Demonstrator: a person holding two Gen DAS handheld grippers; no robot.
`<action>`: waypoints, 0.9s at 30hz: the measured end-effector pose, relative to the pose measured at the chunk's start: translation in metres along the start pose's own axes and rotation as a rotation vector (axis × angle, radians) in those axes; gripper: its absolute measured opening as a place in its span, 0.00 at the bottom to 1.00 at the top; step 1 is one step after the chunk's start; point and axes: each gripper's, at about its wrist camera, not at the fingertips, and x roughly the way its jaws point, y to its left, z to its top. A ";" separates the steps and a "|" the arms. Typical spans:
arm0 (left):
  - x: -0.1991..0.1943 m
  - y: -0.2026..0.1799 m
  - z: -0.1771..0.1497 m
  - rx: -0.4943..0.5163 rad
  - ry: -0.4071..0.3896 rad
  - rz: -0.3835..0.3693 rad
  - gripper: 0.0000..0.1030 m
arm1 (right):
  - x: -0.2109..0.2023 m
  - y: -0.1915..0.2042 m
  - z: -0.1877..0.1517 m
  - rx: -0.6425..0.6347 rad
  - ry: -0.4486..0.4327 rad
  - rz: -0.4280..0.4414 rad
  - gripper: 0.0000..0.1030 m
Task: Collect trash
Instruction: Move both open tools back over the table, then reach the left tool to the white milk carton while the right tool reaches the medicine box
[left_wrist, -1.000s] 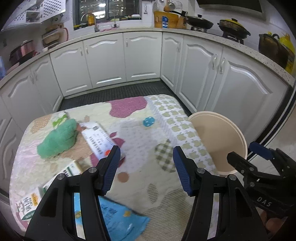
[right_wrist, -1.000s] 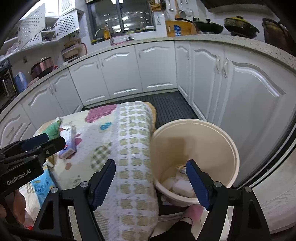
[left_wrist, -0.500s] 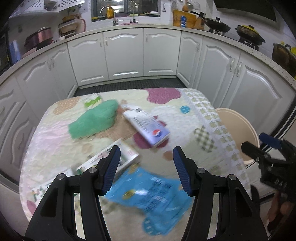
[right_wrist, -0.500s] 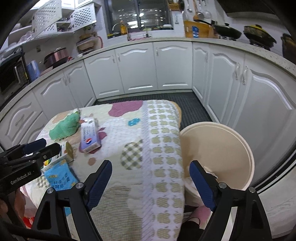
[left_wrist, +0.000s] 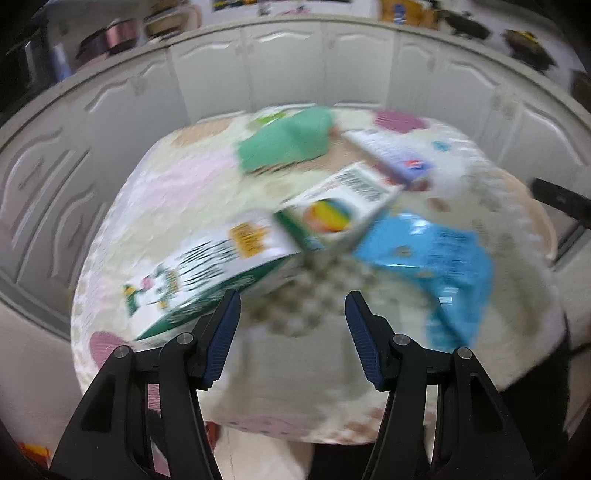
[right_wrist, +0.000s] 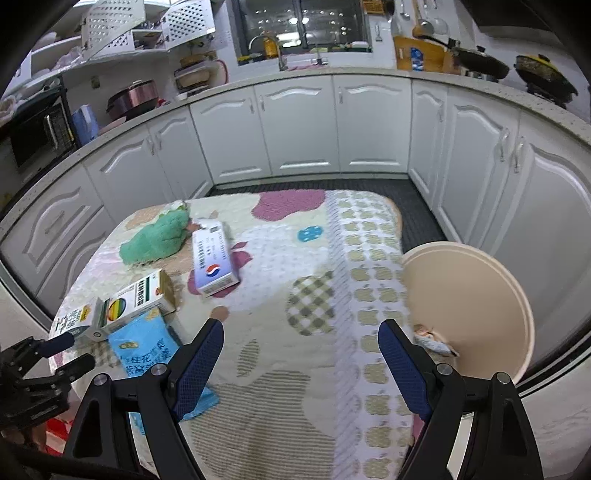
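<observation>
Left gripper (left_wrist: 291, 325) has swung away from the bin side and down over the near-left corner of the table (left_wrist: 177, 184); a second ago it faced the cloth's middle. Its jaws stand apart with nothing between them, just short of the green-and-white carton (left_wrist: 207, 269). Beside that lies the rainbow box (left_wrist: 340, 206), then the blue packet (left_wrist: 436, 254), the green cloth (left_wrist: 288, 144) behind.

This view is smeared; the right wrist view is sharp. There the right gripper (right_wrist: 301, 354) hangs over the quilt, jaws just widened, empty. It alone shows the cream bin (right_wrist: 480, 295) off the table's right edge, scraps (right_wrist: 432, 339) inside.
</observation>
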 end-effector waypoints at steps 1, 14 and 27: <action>0.004 0.007 0.001 -0.019 -0.003 0.011 0.56 | 0.003 0.004 0.000 -0.010 0.008 0.004 0.81; 0.064 0.063 0.064 -0.150 -0.005 0.083 0.56 | 0.025 0.050 0.003 -0.075 0.083 0.115 0.81; 0.006 0.077 0.062 -0.139 -0.048 -0.027 0.59 | 0.062 0.131 -0.024 -0.320 0.172 0.113 0.84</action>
